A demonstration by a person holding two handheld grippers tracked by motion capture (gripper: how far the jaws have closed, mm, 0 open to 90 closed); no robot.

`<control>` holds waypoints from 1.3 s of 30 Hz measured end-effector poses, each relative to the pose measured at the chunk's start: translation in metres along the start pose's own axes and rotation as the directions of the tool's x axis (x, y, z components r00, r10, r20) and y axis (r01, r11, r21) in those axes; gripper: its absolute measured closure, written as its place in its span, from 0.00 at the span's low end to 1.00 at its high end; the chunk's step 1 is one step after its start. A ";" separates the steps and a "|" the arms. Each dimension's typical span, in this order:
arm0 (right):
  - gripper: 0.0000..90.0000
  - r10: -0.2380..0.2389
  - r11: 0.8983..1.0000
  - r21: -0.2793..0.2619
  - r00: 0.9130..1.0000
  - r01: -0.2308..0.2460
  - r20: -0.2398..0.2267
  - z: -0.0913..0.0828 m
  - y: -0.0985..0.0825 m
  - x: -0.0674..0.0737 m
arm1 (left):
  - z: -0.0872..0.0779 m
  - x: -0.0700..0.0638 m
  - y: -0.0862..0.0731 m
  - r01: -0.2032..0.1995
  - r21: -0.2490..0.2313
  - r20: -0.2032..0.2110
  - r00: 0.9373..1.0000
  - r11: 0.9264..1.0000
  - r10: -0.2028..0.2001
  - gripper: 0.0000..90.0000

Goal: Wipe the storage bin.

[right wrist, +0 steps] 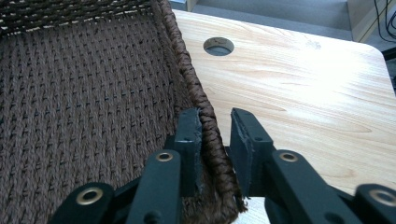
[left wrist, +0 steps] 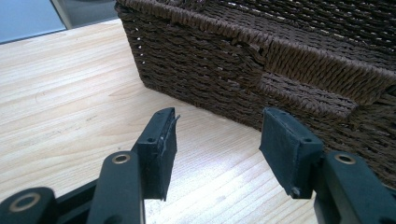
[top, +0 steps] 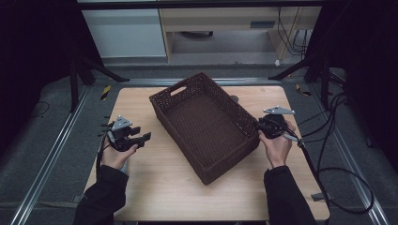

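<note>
The basket [top: 205,124] sits in the middle of the bench [top: 164,187], between the two claws. The right claw [top: 261,127] is at the basket's right long wall, near its near corner. In the right gripper view the braided rim [right wrist: 205,121] stands between that claw's two jaws: the inner jaw lies against the rim on the basket's inside, while the outer jaw stands off it with a narrow gap showing, so the claw [right wrist: 215,123] straddles the rim loosely rather than pinching it. The left claw [top: 143,137] is apart from the basket, off its left long wall, held above the bench. In the left gripper view its jaws stand moderately wide with nothing between them, only bare wood below, and this claw [left wrist: 219,133] points at the basket's woven outer wall [left wrist: 224,79] just ahead.

The basket is a dark brown woven rectangle, open side up and empty. Its long axis runs diagonally, from the far left to the near right. A handle slot [top: 177,89] is cut into its far short wall.

The bench is pale wood with rounded corners and a round hole [right wrist: 218,45] beyond the basket's far right side. Grey floor surrounds the bench, with metal rails [top: 51,154] on the left, black cables [top: 338,154] to the right of the basket, and pale cabinets [top: 124,30] beyond it.
</note>
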State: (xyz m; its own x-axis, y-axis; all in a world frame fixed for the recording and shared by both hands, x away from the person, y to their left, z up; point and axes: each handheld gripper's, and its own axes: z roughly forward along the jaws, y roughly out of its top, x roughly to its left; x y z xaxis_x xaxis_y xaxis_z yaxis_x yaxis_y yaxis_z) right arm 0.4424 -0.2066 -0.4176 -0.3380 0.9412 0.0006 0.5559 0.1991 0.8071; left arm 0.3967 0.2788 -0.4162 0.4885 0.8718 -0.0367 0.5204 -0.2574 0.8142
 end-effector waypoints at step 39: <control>0.48 0.052 0.998 -0.030 0.998 -0.052 0.017 -0.025 -0.014 0.013 | -0.002 -0.002 0.003 -0.012 -0.007 -0.004 1.000 1.000 0.012 0.50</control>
State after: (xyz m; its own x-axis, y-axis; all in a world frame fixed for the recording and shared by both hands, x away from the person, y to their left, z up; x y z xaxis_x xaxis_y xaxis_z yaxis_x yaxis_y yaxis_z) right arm 0.4115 -0.2041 -0.4145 -0.2957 0.9547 0.0330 0.5494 0.1417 0.8234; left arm 0.3952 0.2770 -0.4125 0.4919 0.8703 -0.0248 0.5095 -0.2647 0.8188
